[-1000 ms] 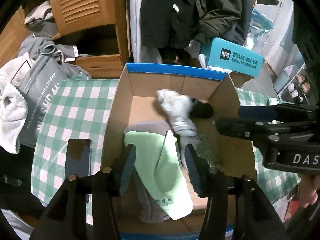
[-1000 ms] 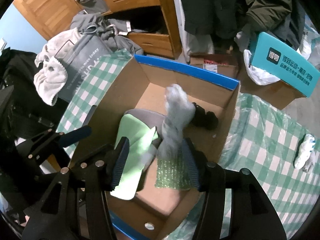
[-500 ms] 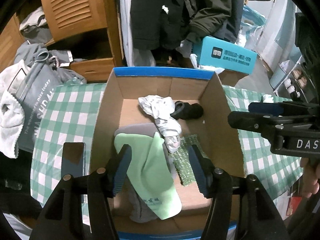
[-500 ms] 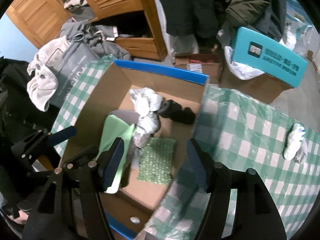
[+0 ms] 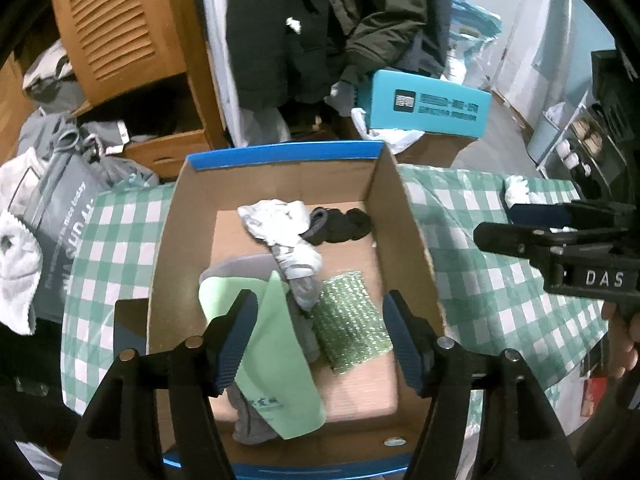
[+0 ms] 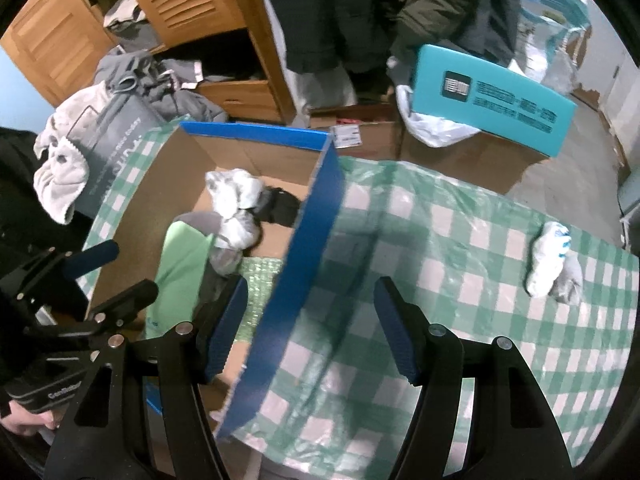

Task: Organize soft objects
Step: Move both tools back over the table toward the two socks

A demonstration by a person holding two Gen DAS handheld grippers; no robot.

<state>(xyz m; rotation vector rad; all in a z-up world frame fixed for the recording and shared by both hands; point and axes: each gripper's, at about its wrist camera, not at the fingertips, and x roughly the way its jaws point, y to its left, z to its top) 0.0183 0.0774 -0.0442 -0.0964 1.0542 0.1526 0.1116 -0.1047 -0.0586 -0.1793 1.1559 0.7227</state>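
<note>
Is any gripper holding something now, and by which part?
Nothing is held: left gripper and right gripper are both open and empty.

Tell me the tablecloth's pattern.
Green and white checks on the tablecloth, clearest in the right wrist view.

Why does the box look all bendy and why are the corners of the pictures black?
Left wrist view: the fisheye lens bows the cardboard box edges and leaves black corners; the left gripper looks sharp. Right wrist view: same curving, the checked tablecloth bulges, its plastic cover shows soft glare, and the white sock looks a little blurry near the edge.
</note>
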